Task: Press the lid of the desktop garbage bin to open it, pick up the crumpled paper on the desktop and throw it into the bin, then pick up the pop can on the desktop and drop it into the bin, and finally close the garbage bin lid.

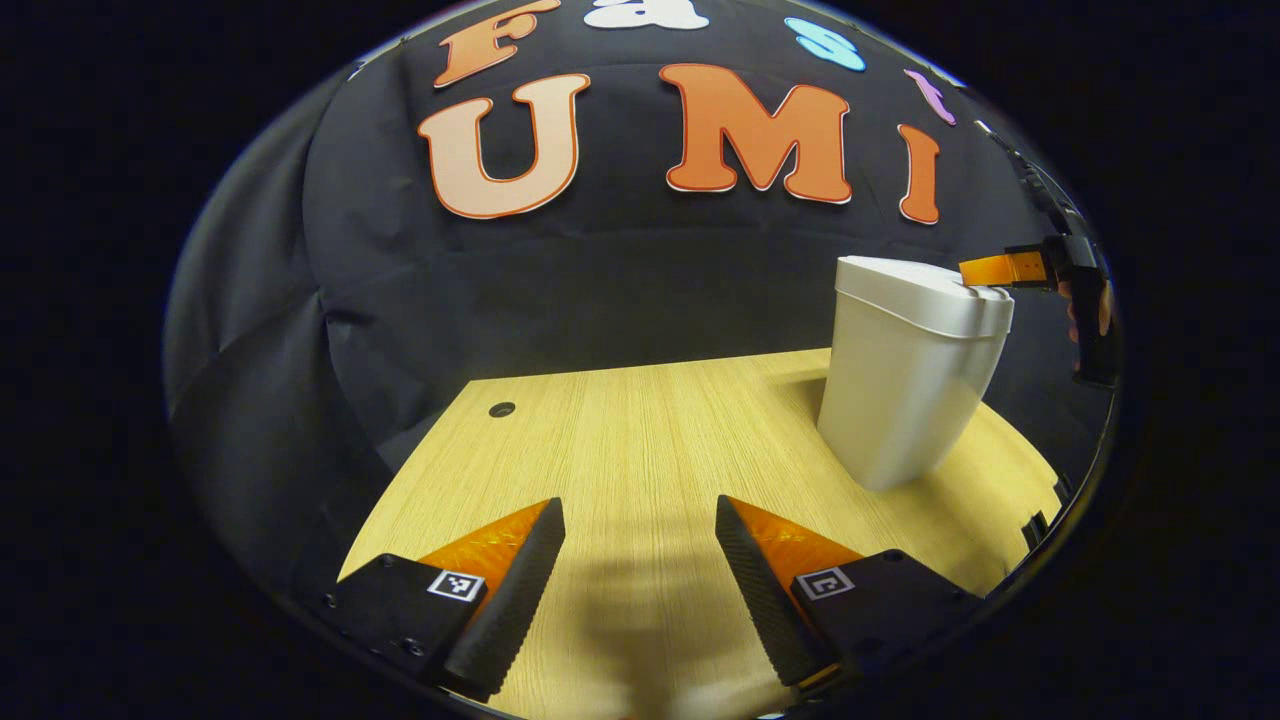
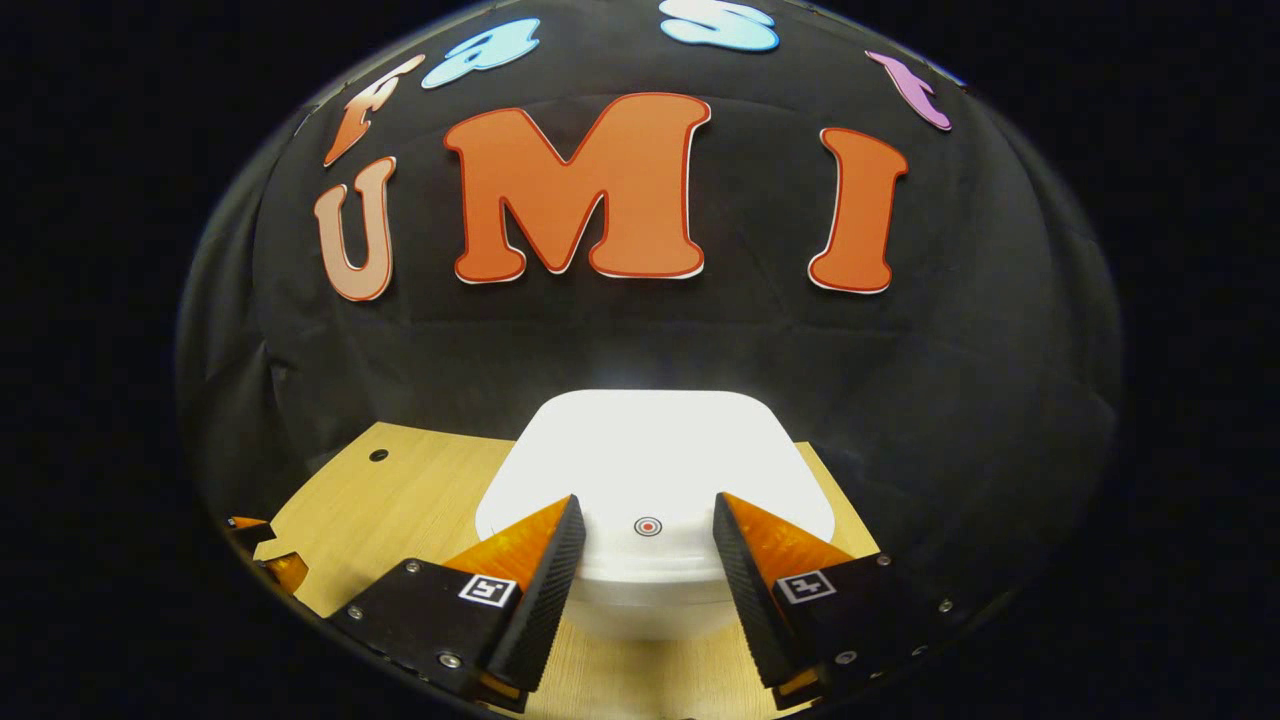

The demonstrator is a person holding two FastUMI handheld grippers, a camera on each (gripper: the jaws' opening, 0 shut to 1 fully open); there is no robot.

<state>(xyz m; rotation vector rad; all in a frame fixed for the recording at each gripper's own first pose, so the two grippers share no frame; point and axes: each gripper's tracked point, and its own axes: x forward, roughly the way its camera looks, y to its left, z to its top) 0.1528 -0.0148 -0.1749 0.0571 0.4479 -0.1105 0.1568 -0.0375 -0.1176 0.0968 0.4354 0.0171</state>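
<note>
right gripper [image 2: 646, 528] released, over bin lid [image 2: 650, 450] | left gripper [image 1: 640, 545] released, bin [image 1: 905, 380] well right

Bin [image 1: 905, 385] on table [image 1: 620, 450], near its far-right edge

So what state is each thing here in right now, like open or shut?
Garbage bin: upright on the table.
Bin lid: shut.
Left gripper: open, holding nothing.
Right gripper: open, at the lid's front edge.
</note>
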